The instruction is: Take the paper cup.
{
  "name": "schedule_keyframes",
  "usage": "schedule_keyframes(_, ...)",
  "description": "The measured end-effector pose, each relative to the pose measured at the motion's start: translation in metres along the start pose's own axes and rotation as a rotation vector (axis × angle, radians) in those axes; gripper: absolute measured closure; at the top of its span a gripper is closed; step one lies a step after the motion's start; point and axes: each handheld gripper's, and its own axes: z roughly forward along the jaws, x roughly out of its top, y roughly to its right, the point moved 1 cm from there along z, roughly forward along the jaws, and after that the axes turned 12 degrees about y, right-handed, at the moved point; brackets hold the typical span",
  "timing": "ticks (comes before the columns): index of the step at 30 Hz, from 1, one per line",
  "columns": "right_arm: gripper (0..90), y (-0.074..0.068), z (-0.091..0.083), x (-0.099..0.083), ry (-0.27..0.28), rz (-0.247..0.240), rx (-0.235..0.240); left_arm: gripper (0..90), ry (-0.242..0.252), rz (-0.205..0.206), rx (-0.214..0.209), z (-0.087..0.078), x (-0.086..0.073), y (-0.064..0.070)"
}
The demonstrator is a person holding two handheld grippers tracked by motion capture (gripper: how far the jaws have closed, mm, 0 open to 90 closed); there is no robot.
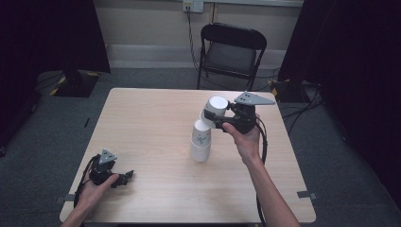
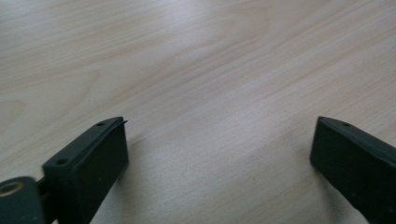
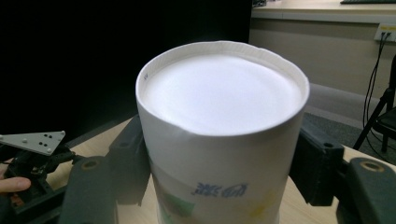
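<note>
A light wooden table [image 1: 142, 123] fills the middle. At twelve o'clock beyond it stands a black folding chair [image 1: 231, 52] on grey carpet. Above it, a wall socket [image 1: 193, 5] feeds a hanging cable. Dark curtains [image 1: 350, 47], apparently cloth, flank three and nine o'clock.

We are raising our right gripper [image 1: 213, 117] above the table's middle, forearm reaching forward, its jaws pressing in on both sides of what they grip. We are resting our left gripper [image 1: 124, 178] low near us, jaws spread wide.
</note>
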Motion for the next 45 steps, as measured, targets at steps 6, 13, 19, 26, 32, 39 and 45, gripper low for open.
schedule_keyframes(6,32.5,0.001,-0.022,0.0,0.018,0.004,-0.018,16.8,0.0,-0.004,-0.026,-0.003,0.003,0.002)
schedule_keyframes(13,32.5,-0.006,-0.037,-0.011,-0.002,0.007,-0.016,19.9,0.012,-0.001,-0.041,-0.007,0.008,0.004)
schedule_keyframes(19,32.4,-0.003,-0.049,-0.027,-0.038,0.024,-0.031,20.8,0.008,-0.006,-0.055,-0.012,0.01,0.003)
schedule_keyframes(26,32.3,-0.005,-0.058,-0.046,-0.078,0.046,-0.038,21.9,0.019,0.003,-0.095,-0.014,0.015,0.01)
schedule_keyframes(32,33.5,-0.014,-0.062,-0.073,-0.1,0.071,-0.015,23.6,0.09,0.032,-0.131,-0.017,0.024,0.024)
schedule_keyframes(39,34.2,-0.025,-0.06,-0.085,-0.118,0.136,0.044,27.6,0.158,0.042,-0.198,-0.024,0.035,0.04)
schedule_keyframes(45,34.2,-0.036,-0.058,-0.09,-0.125,0.175,0.077,29.2,0.188,0.06,-0.226,-0.029,0.045,0.052)
